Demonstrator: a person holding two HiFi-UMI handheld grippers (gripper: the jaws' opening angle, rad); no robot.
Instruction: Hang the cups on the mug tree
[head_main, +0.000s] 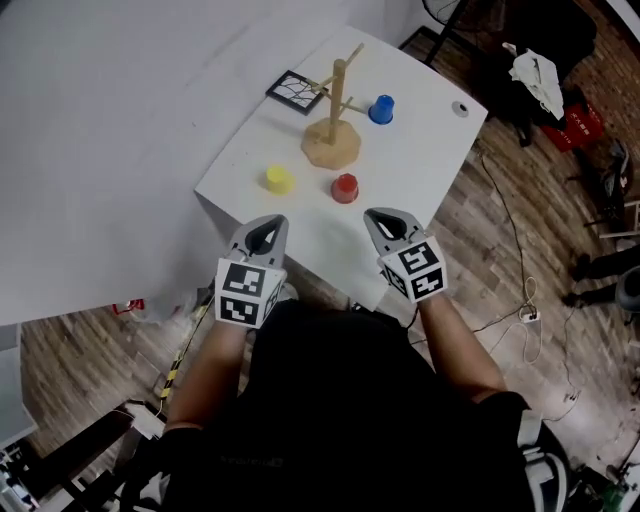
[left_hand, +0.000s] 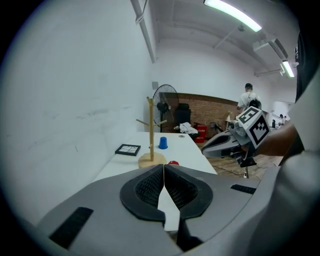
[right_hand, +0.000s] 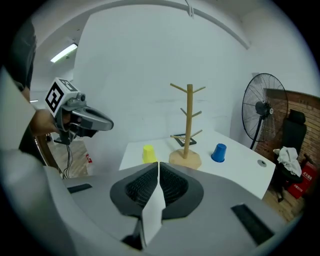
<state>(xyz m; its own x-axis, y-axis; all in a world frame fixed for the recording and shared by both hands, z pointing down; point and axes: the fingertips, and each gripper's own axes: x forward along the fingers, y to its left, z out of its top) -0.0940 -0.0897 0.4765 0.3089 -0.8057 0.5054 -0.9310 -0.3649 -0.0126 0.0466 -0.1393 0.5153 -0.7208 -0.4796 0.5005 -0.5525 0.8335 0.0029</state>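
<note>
Head view: red cup (head_main: 344, 187) ahead of left tool (head_main: 268, 222), right tool (head_main: 383, 215), both closed, empty.

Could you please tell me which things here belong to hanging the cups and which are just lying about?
For the job: mug tree, blue cup, yellow cup, red cup, all on the white table.

Lying about: black framed tile, small round disc, standing fan, white cloth.
</note>
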